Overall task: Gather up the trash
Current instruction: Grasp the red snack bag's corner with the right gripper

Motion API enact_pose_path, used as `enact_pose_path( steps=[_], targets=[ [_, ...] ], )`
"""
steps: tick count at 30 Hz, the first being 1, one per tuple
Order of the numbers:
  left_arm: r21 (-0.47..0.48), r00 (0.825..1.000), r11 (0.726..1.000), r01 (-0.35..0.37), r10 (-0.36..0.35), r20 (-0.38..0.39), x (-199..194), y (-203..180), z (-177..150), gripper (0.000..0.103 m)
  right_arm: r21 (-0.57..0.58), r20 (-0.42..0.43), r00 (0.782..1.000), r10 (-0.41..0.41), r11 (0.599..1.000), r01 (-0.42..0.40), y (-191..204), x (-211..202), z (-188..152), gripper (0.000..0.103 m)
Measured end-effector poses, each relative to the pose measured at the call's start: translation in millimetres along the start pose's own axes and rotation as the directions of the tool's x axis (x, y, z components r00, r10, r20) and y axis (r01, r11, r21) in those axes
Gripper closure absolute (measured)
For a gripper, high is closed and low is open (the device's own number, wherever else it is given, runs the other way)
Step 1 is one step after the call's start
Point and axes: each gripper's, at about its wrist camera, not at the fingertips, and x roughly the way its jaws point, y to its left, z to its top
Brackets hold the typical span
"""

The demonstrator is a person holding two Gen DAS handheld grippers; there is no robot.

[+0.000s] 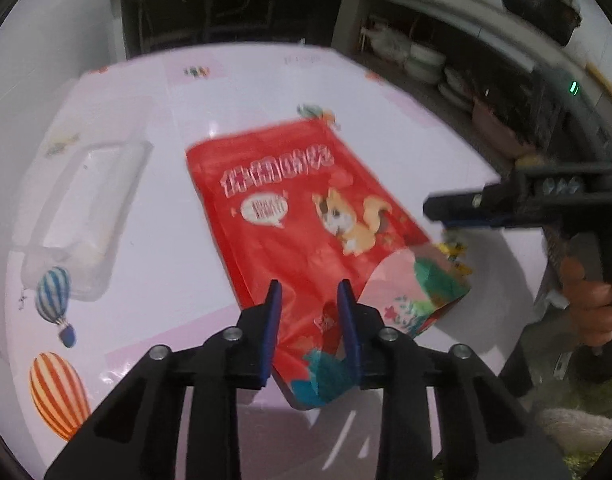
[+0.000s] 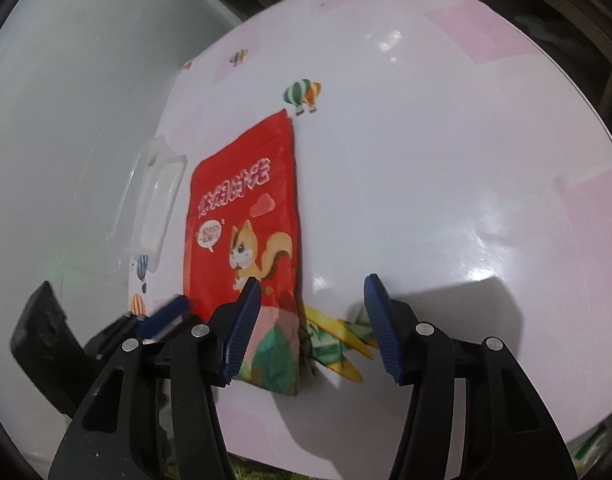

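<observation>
A red snack bag [image 1: 290, 208] with a squirrel picture lies flat on the white table [image 1: 166, 264]; it also shows in the right wrist view [image 2: 246, 216]. My left gripper [image 1: 311, 294] straddles the bag's near end, its fingers partly closed around that end, which bulges between them. My right gripper [image 2: 312, 288] is open above the bag's near right corner and holds nothing. It also shows in the left wrist view [image 1: 438, 210] at the right, held by a hand. A clear plastic tray [image 1: 82, 216] lies left of the bag.
The tablecloth [image 2: 426, 160] has balloon prints and pink patches. A colourful paper scrap [image 2: 338, 344] lies by the bag's near right corner. Shelves with bowls [image 1: 422, 60] and a dark pot [image 1: 542, 0] stand behind the table. A white wall [image 2: 66, 100] stands at left.
</observation>
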Motion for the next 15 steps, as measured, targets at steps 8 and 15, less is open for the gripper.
enact_pose_path(
  steps=[8,15],
  targets=[
    [-0.034,1.0,0.999,0.026,-0.026,0.011,0,6,-2,0.077,0.036,-0.077,0.982,0.172,0.985,-0.17,5,14,1,0.051],
    [-0.043,0.999,0.998,0.04,-0.04,0.016,-1,9,-5,0.077,0.107,-0.102,0.954,0.283,0.956,-0.272,2,25,3,0.059]
  ],
)
